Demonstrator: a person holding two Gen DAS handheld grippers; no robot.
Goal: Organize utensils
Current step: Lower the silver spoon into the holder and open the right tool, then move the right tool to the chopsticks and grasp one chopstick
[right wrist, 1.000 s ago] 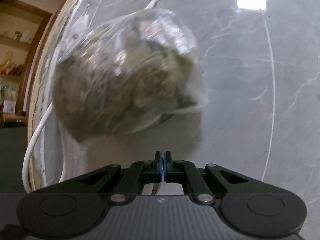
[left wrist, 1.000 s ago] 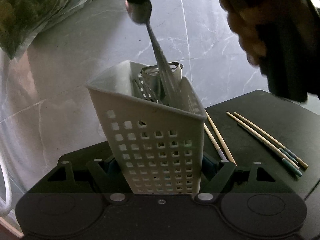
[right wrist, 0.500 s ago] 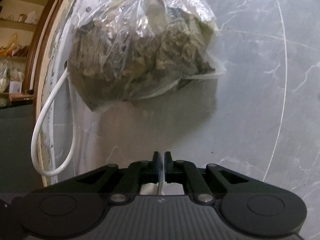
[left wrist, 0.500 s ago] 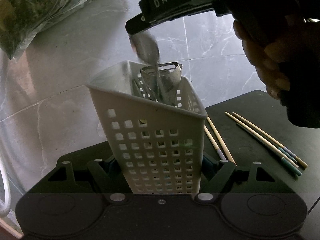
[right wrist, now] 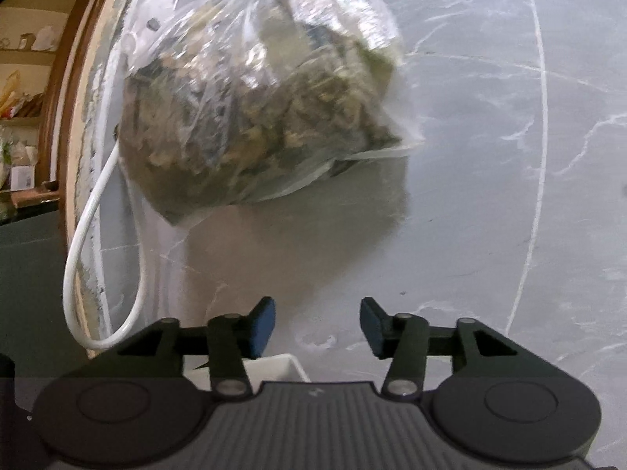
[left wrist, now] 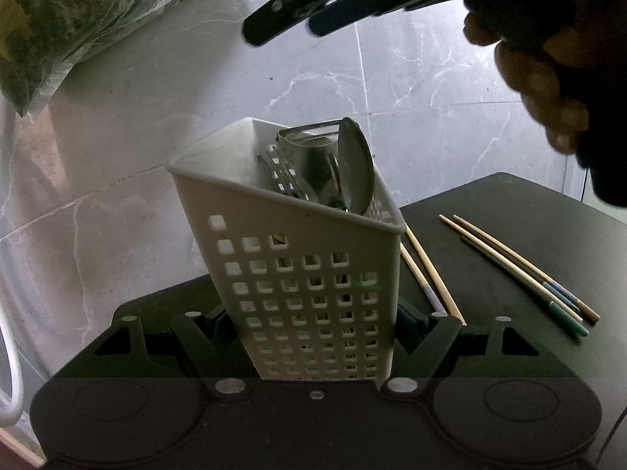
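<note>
A white perforated utensil caddy stands tilted between the fingers of my left gripper, which is shut on its lower sides. Inside it a metal spoon stands bowl up beside a peeler and other metal utensils. My right gripper hovers above the caddy, held by a person's hand. In the right wrist view the right gripper has its jaws opening with nothing between them, and the caddy's rim shows just below. Wooden chopsticks lie on the black surface to the right.
Two more chopsticks lie right beside the caddy. A clear plastic bag of dried greens leans on the grey marble wall at the left, with a white cable looping beside it. The black worktop ends at the wall.
The right gripper lowered the spoon into the caddy and let it go. Its jaws went from shut to apart, and the spoon now rests inside. The left gripper and caddy stayed put.
</note>
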